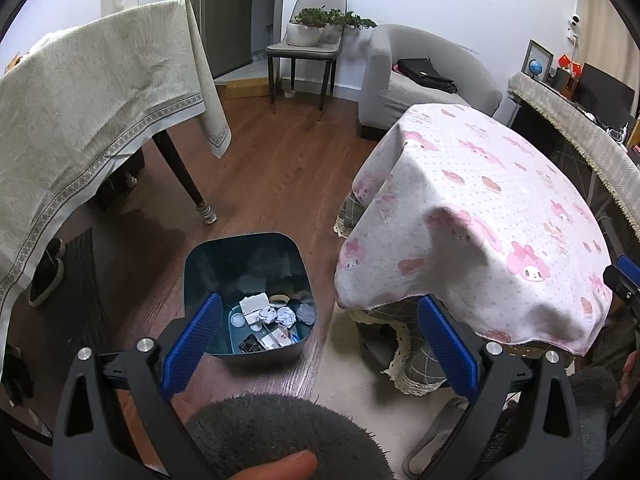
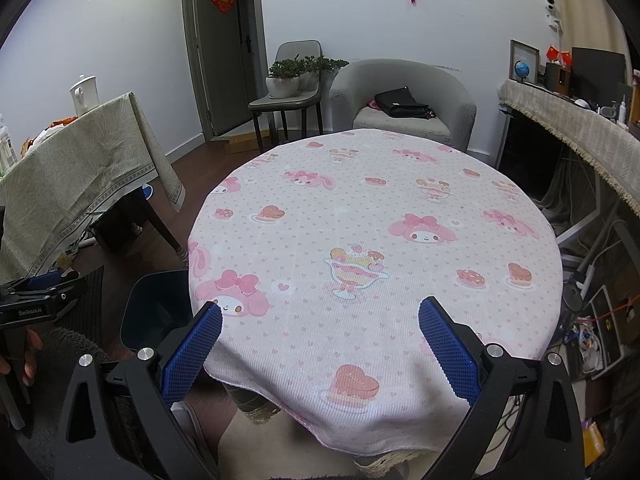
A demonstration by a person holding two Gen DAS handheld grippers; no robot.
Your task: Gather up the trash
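A dark blue trash bin [image 1: 208, 272] stands on the wooden floor left of the round table; the right wrist view shows a part of the bin [image 2: 154, 308] beside the table's edge. Inside lie crumpled white paper [image 1: 280, 315], small boxes and wrappers. My left gripper [image 1: 320, 308] hovers open above and in front of the bin, with nothing between its blue fingers. My right gripper [image 2: 320, 312] is open over the near part of the round table with the pink cartoon cloth [image 2: 400, 208]. No trash shows on the cloth.
A second table under a beige cloth [image 1: 92, 112] stands at the left. Behind are a grey armchair [image 2: 404, 96] with a black bag, a chair with potted plants [image 2: 286, 80], and a cluttered desk [image 2: 580, 120] at the right. Cables lie on the floor right of the table.
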